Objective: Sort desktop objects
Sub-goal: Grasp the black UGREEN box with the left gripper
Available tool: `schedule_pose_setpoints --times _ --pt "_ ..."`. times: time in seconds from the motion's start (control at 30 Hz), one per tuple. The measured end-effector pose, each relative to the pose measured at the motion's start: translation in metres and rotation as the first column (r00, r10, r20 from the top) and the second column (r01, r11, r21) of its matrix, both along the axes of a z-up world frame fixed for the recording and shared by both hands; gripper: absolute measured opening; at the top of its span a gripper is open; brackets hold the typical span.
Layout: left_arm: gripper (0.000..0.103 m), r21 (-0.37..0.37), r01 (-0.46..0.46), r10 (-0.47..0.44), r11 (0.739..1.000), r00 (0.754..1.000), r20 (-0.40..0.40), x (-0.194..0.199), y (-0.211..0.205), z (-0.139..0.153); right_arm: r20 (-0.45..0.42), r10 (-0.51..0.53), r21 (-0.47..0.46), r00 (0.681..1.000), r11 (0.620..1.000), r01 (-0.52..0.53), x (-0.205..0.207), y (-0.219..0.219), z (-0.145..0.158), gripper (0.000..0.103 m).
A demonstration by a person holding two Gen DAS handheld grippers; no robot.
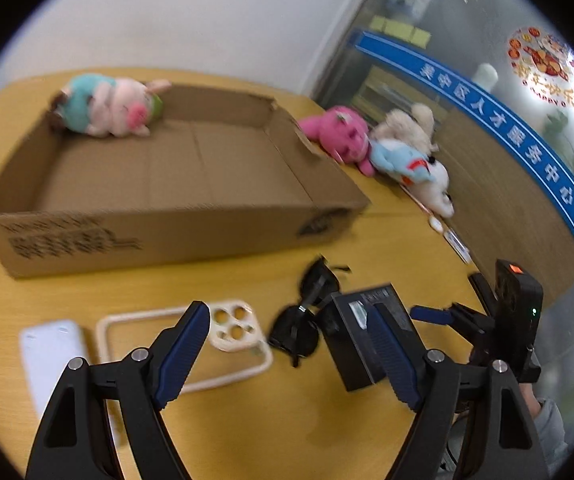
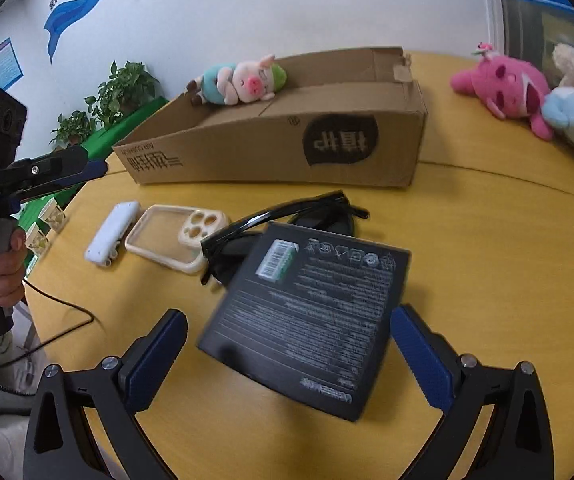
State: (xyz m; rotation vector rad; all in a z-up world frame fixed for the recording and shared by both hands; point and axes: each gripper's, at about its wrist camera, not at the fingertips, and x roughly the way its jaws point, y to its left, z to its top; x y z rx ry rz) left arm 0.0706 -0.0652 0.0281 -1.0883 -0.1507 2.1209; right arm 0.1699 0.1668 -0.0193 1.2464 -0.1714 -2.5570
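Both claws spread wide, gripping nothing: the left claw (image 1: 287,344) hangs over the cream plastic phone case (image 1: 191,344) and black sunglasses (image 1: 307,316), the right claw (image 2: 289,354) straddles the flat black printed box (image 2: 311,316) without touching. All lie mid yellow tabletop (image 2: 487,280), bare wood toward its near edge, before the open brown cardboard box (image 2: 287,144); its print is blurred.
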Motion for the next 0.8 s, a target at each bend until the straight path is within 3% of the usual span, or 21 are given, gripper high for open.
schedule_pose_setpoints --times 0.2,0.3,0.43,0.53,0.67,0.8 --pt "0.08 0.015 0.123 -0.124 0.992 0.986 0.115 -0.003 0.042 -0.034 0.056 0.066 -0.027 0.996 0.998 -0.064 0.008 -0.006 -0.016 0.103" --pt "0.08 0.015 0.171 -0.172 0.985 0.975 0.14 -0.002 0.056 -0.047 0.015 0.169 -0.04 0.986 0.985 -0.168 0.018 -0.018 -0.012 0.103" --pt "0.075 0.022 0.193 -0.193 0.981 0.961 0.199 -0.006 0.066 -0.067 0.002 0.129 -0.01 0.992 0.992 -0.129 0.015 -0.013 -0.014 0.103" --pt "0.064 0.064 0.228 -0.237 0.972 0.936 0.259 -0.007 0.072 -0.079 0.026 0.109 -0.001 0.994 0.994 -0.109 0.003 -0.013 -0.02 0.103" --pt "0.064 0.02 0.229 -0.227 0.973 0.945 0.237 0.001 0.068 -0.079 0.046 0.158 0.025 0.986 0.987 -0.159 0.004 -0.033 -0.028 0.103" --pt "0.064 0.015 0.248 -0.243 0.969 0.929 0.28 0.015 0.053 -0.077 0.067 0.245 -0.005 0.967 0.97 -0.245 0.024 -0.045 -0.028 0.103"
